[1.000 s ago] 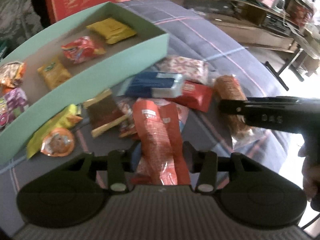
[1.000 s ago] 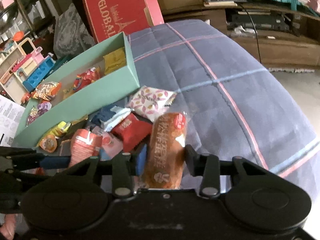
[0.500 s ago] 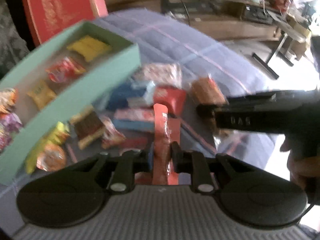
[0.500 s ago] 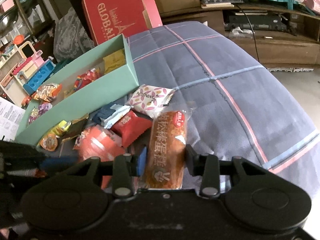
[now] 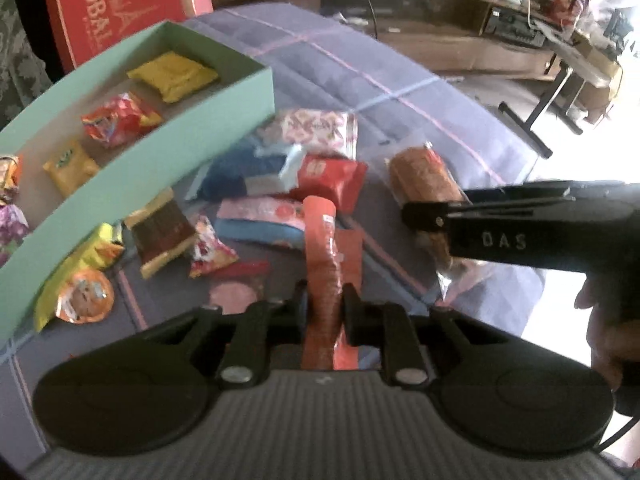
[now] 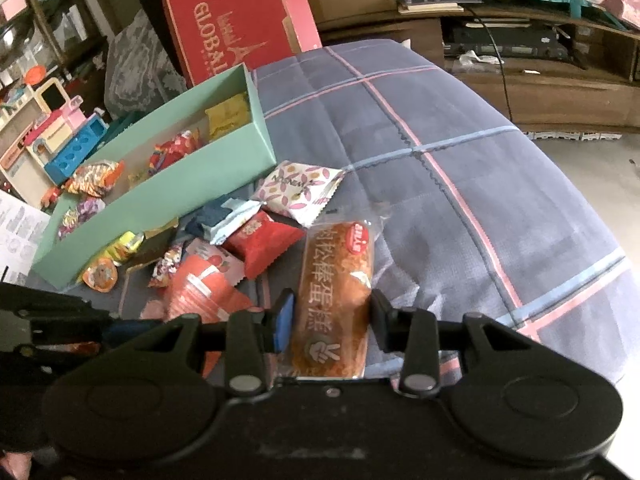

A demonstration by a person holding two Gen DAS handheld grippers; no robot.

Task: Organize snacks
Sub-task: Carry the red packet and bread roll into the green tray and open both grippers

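Box (image 6: 240, 28) reads "GLOBAL", right gripper (image 5: 424, 212) "DAS"

Open room: the blue-grey checked cloth surface (image 6: 460, 208) lies bare to the right of and beyond the snacks.
Left barrier: the long mint-green cardboard box (image 5: 168, 168) has its near wall standing up just beside the loose packets.
Box interior: bare floor shows between the yellow packet (image 5: 174, 74) and the red crinkled packet (image 5: 120, 120).
Clutter: the pile of loose wrapped snacks (image 5: 280, 184) fills the strip between the box wall and the brown cake roll in clear wrap (image 6: 336, 280).
Far edge: the big red cardboard carton (image 6: 236, 20) stands behind the box.
Right flank: the right gripper (image 5: 424, 212) reaches across in the left wrist view.
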